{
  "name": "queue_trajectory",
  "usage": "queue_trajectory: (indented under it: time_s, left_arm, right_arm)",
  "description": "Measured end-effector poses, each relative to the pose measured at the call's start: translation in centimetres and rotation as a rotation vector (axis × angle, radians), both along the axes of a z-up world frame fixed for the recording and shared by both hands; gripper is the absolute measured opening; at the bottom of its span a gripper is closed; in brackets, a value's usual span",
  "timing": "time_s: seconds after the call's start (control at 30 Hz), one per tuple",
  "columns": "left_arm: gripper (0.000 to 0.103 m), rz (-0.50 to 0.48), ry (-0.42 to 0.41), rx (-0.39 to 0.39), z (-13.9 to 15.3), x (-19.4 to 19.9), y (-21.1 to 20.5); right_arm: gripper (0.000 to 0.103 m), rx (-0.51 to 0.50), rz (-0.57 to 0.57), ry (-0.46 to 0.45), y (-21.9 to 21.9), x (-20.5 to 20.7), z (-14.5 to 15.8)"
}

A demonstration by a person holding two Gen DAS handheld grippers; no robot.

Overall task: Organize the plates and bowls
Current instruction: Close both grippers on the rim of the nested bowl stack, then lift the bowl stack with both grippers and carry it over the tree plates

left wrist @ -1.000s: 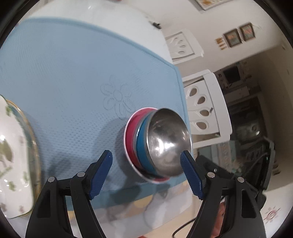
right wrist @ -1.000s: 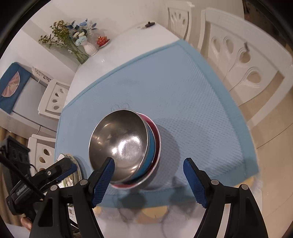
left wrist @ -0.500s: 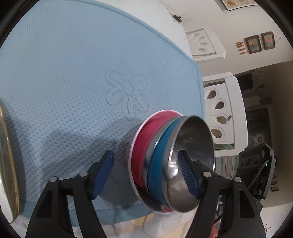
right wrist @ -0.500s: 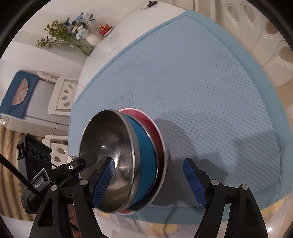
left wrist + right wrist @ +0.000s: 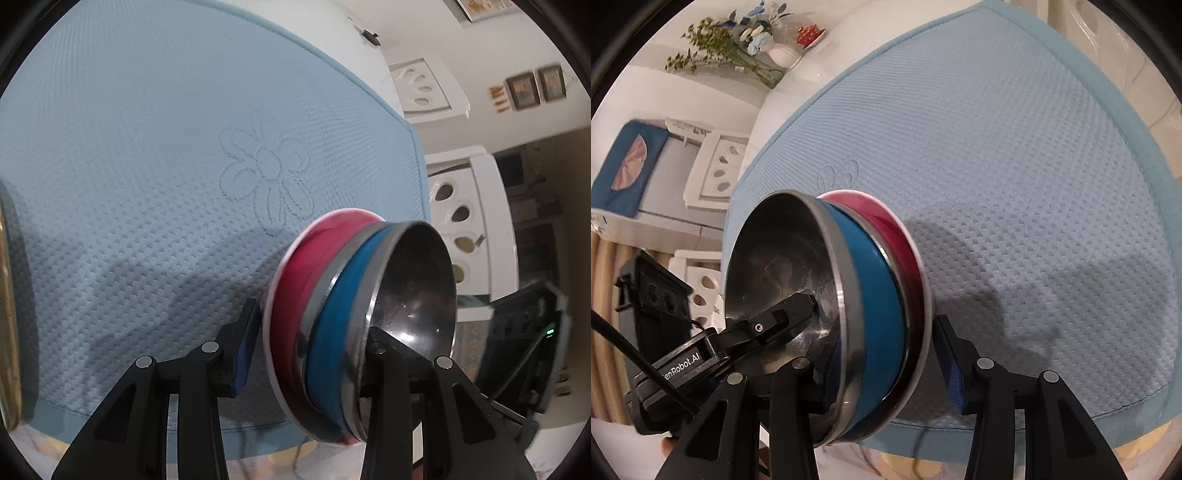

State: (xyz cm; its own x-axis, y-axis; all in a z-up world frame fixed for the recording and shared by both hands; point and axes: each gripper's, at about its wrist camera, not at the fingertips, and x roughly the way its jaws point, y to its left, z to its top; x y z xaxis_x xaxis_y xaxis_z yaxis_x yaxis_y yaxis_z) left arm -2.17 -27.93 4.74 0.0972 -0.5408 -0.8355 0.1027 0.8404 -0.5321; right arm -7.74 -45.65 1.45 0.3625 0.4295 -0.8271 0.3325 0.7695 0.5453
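A nested bowl stack stands on the blue mat: a steel bowl inside a blue bowl inside a red bowl with a white rim. My left gripper straddles the stack's near wall, one finger inside the steel bowl, the blue pad against the white rim, jaws closing. My right gripper straddles the opposite wall of the same steel bowl, blue bowl and red bowl, its outer pad at the rim, also closing.
The edge of a gold-rimmed plate shows at the far left of the mat. White chairs stand beside the table. A vase of flowers sits at the table's far end. The mat's front hem lies near the table edge.
Both grippers came down onto the bowl stack and their jaws narrowed around its walls. The flowered plate slid almost out of the left wrist view.
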Motion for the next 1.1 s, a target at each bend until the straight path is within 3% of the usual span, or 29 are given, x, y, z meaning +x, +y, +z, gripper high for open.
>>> queue_trajectory:
  time_s: [0.07,0.17,0.4,0.57,0.87,1.1]
  left_arm:
    - [0.036,-0.011,-0.039,0.047,0.6,-0.6,-0.7]
    - [0.036,0.002,-0.038,0.051,0.7,-1.0,-0.7]
    - [0.035,0.037,-0.104,0.032,1.8,-1.2,0.4]
    - [0.035,0.068,-0.174,0.031,4.5,-1.0,2.0]
    - [0.035,0.235,-0.277,0.061,11.2,-1.3,9.2]
    - [0.035,0.321,-0.344,0.098,14.5,-1.9,17.6]
  right_arm:
    - [0.044,-0.059,0.024,-0.003,0.7,0.0,0.6]
    - [0.044,-0.115,0.036,-0.003,1.2,0.3,1.1]
    - [0.044,-0.128,0.091,-0.050,1.3,1.3,2.2]
    - [0.044,-0.124,0.131,-0.114,2.1,2.3,4.0]
    - [0.044,-0.133,0.235,-0.255,8.3,4.6,10.8]
    - [0.044,-0.117,0.306,-0.333,17.2,6.7,14.4]
